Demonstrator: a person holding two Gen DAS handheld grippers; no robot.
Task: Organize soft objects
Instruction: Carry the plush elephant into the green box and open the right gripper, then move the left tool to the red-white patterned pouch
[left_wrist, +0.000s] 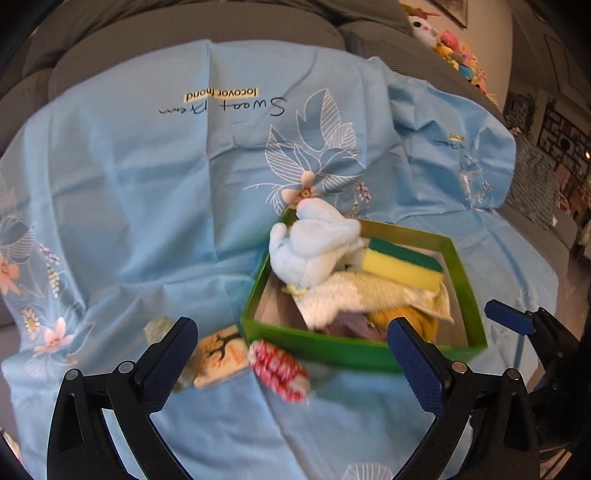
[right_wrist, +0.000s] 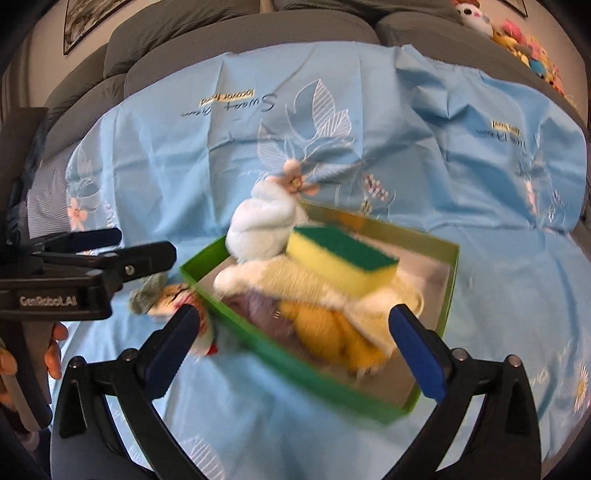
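Green box (left_wrist: 354, 350) on a light blue printed cloth (left_wrist: 147, 221), seen from both hand-held grippers. The near part of the box is blurred in the right wrist view, so the purple (right_wrist: 258, 302) and mustard-yellow (right_wrist: 332, 332) soft items low inside it cannot be identified; a cream towel (left_wrist: 354, 295) covers much of them. A pale blue plush (left_wrist: 310, 247) sits at the far corner of the box, overhanging its rim, and a yellow sponge with a green top (left_wrist: 402, 266) lies on the pile beside it. Outside the box, against its left wall, lie a red-and-white bundle (left_wrist: 280, 365), a cream block with a dark branch mark (left_wrist: 221, 354) and a grey item (left_wrist: 157, 328) half hidden behind a finger. The left gripper (left_wrist: 291, 354) and right gripper (right_wrist: 295, 343) both stand spread wide, released, nothing between the pads. A hand (right_wrist: 51, 350) is cut off at the frame edge. Left of and beyond the box the cloth lies bare and creased. It covers a grey sofa (left_wrist: 184, 33); plush toys (left_wrist: 458, 55) sit far right of the box
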